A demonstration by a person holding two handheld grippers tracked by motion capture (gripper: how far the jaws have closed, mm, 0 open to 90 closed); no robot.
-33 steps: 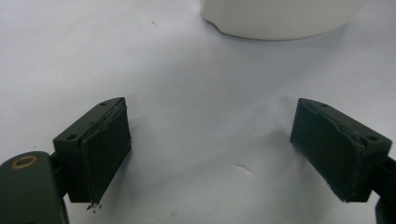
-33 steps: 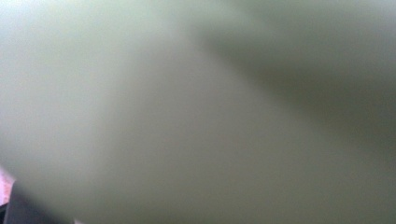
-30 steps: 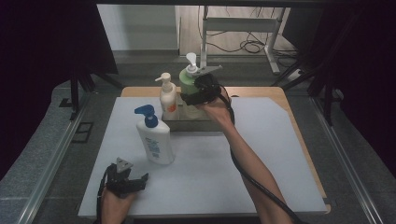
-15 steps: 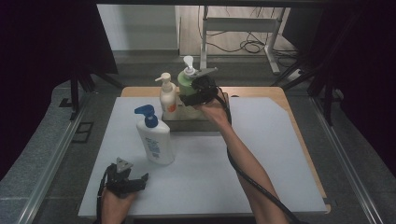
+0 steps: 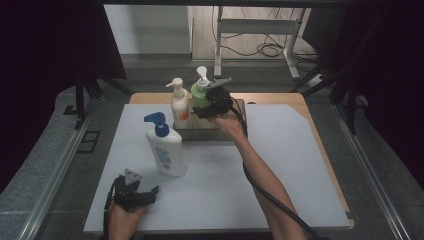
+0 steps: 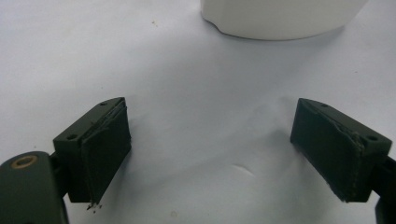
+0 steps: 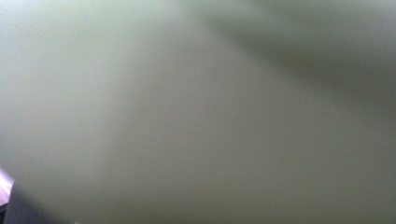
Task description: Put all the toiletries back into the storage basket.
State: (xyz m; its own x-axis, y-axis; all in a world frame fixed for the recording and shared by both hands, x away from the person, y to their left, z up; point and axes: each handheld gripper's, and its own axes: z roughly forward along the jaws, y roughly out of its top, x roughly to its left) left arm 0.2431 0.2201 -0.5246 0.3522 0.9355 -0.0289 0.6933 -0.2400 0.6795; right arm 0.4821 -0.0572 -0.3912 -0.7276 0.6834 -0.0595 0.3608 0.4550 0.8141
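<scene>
No legible writing anywhere; label print on white bottle with blue pump (image 5: pixel 165 150) too small to read. Right gripper (image 5: pixel 209 106) seemingly clamped around green pump bottle (image 5: pixel 200 92), standing in dark rectangular tray (image 5: pixel 200 133) beside cream bottle with orange label (image 5: pixel 179 106). Smooth pale-green plastic, blurred, right against the lens in right gripper view. Left gripper (image 6: pixel 224 149) released, matte pads apart over smooth white mat (image 5: pixel 280 175).

Dim high view with dark surroundings; the right gripper view is a pale green, out-of-focus blur.
</scene>
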